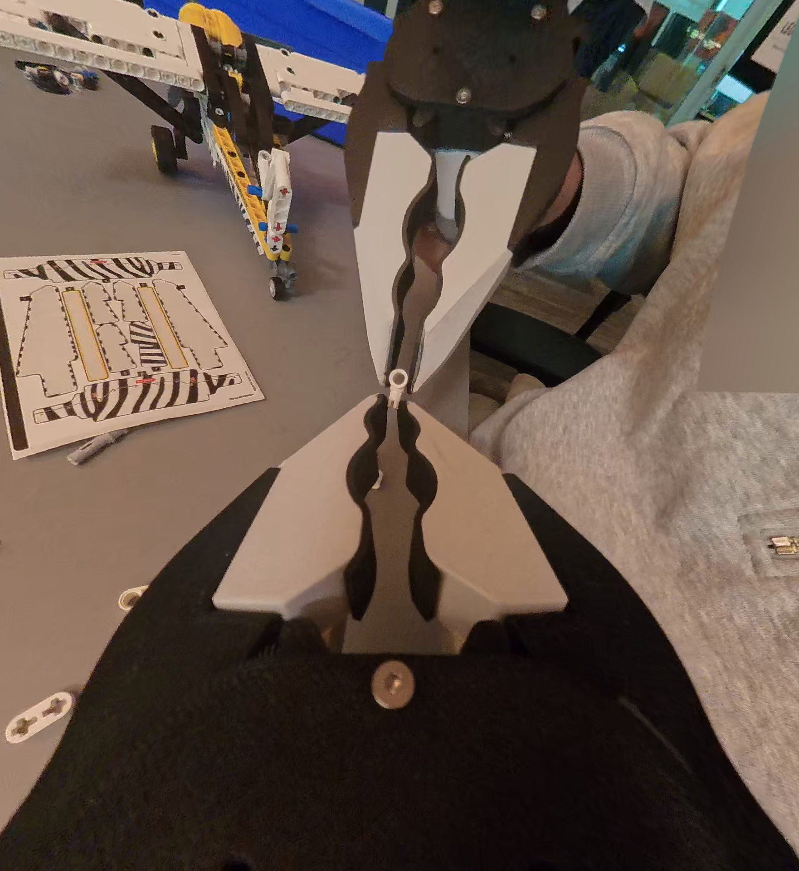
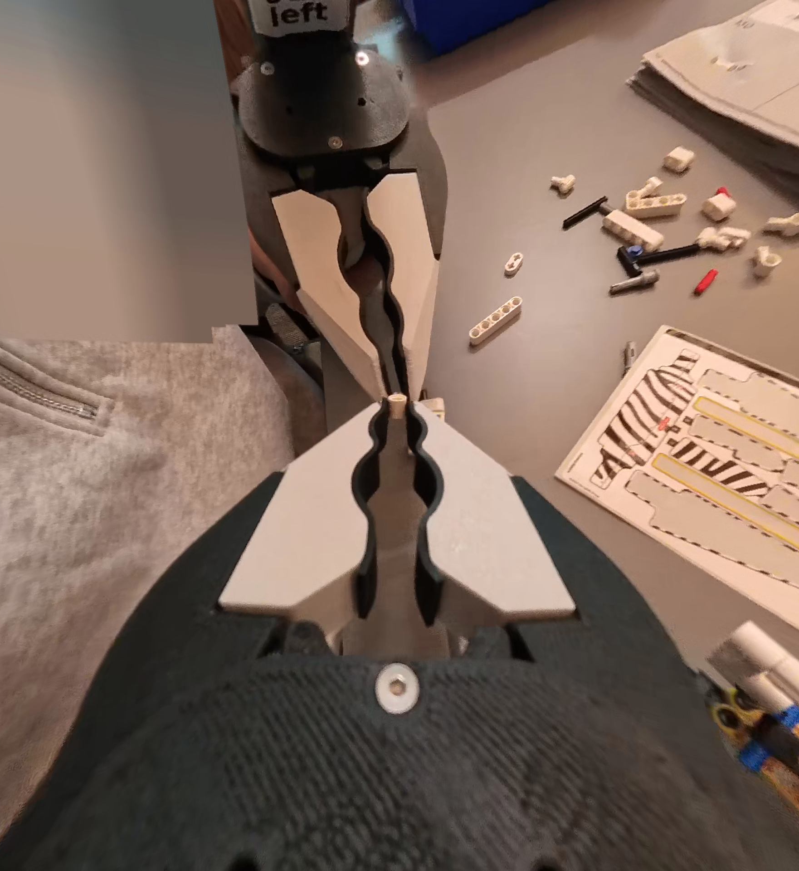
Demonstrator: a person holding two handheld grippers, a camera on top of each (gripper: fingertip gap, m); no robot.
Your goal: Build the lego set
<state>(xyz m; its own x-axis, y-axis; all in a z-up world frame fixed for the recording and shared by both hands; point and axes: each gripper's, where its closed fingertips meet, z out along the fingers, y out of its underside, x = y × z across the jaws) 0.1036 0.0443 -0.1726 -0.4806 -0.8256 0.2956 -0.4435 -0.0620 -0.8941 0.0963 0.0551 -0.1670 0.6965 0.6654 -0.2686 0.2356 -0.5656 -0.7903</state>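
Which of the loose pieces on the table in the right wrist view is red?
The small red pin lying past the sticker sheet, right of the grey connector. The pieces around it are white, black or grey.

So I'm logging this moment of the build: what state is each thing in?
Left hand-held gripper: shut on the small white connector.
Right hand-held gripper: shut on a small tan pin, tip to tip with the left one.
Sticker sheet: flat on the table, several stickers gone.
Plane model: partly built, standing on wheels.
Loose pieces: scattered, unattached.
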